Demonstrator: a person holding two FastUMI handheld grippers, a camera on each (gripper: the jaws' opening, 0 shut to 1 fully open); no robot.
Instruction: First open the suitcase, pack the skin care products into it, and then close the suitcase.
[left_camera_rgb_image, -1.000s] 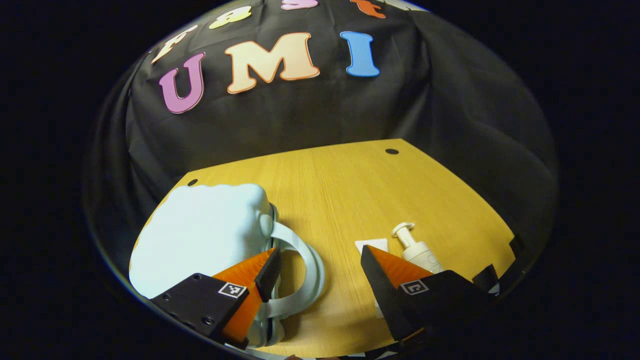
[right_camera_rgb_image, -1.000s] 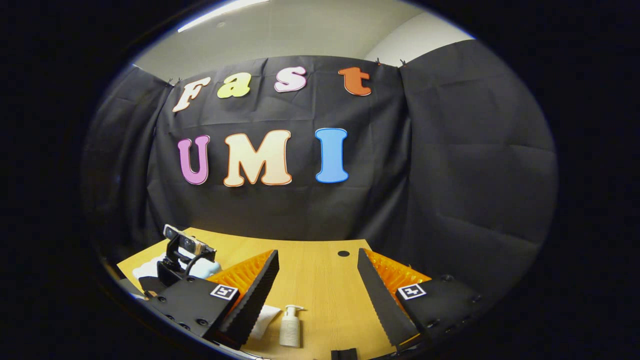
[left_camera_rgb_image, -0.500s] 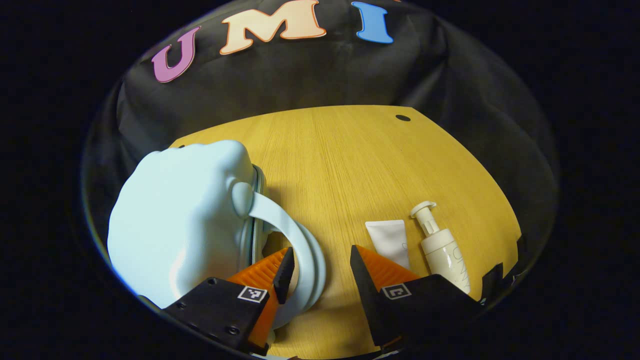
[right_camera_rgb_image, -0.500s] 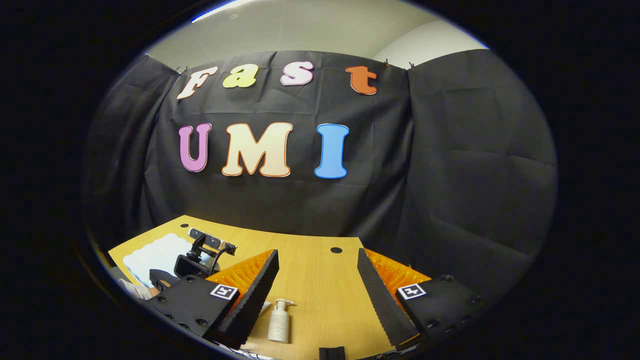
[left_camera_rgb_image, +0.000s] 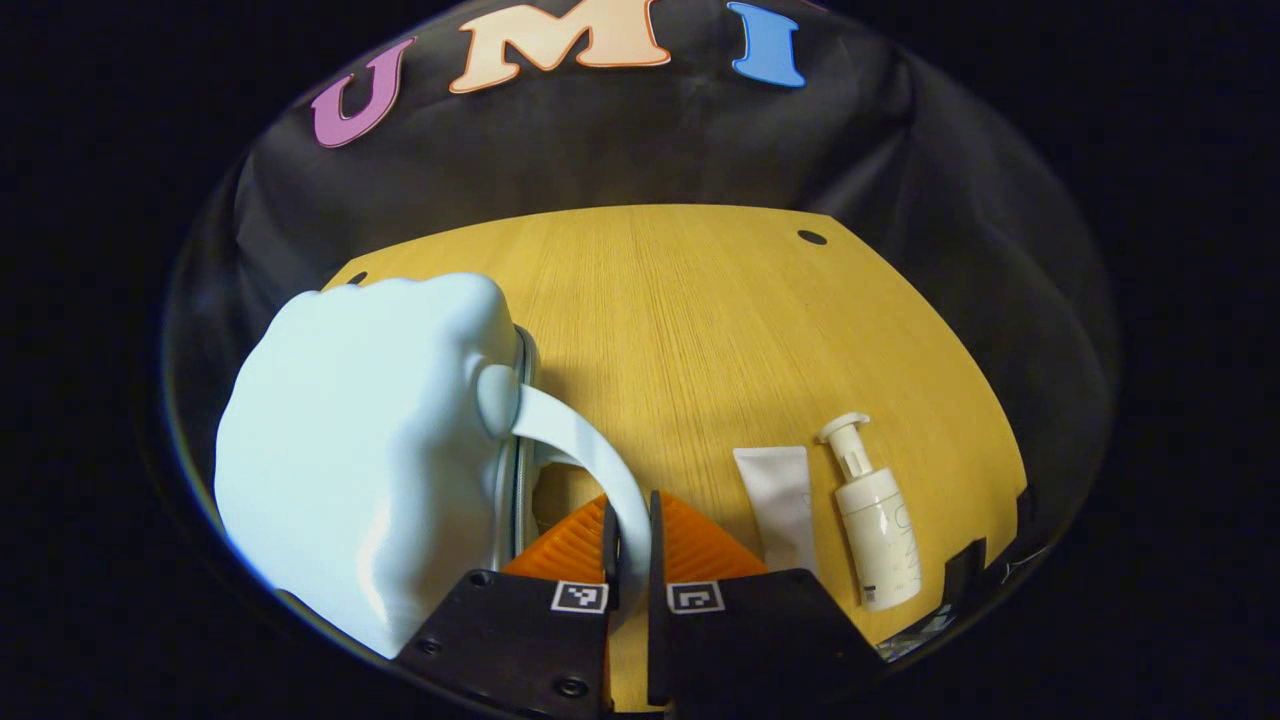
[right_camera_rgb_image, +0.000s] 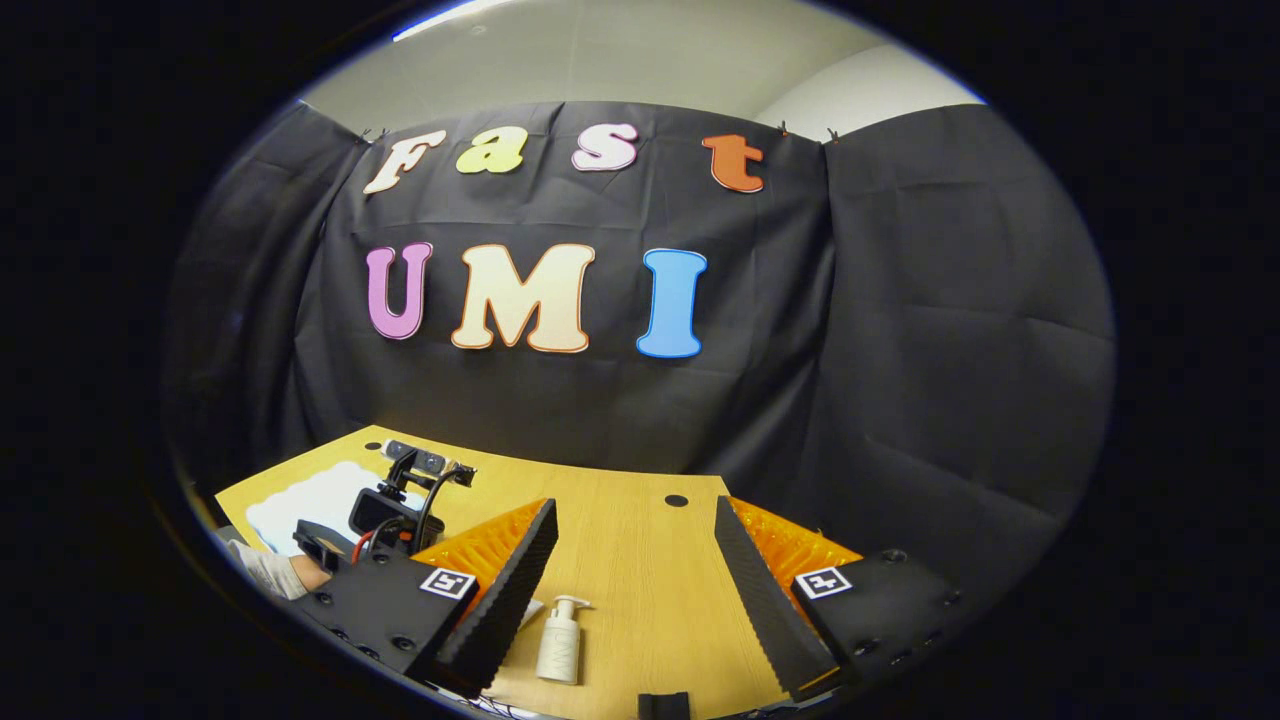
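1. In the left gripper view, our left hand-held gripper (left_camera_rgb_image: 630, 545) has its fingers pinched onto the pale strap handle (left_camera_rgb_image: 590, 445) of the suitcase (left_camera_rgb_image: 370, 450), which lies closed on the worktop (left_camera_rgb_image: 700, 330).
2. The tube (left_camera_rgb_image: 782, 500) and pump bottle (left_camera_rgb_image: 872, 520) lie side by side well to the right of the suitcase.
3. Our right hand-held gripper (right_camera_rgb_image: 632, 580) hovers wide open and empty, above the pump bottle.
4. We judge the risk thus: pulling the handle may drag the whole suitcase rather than lift its lid, or the thin strap may slip free.
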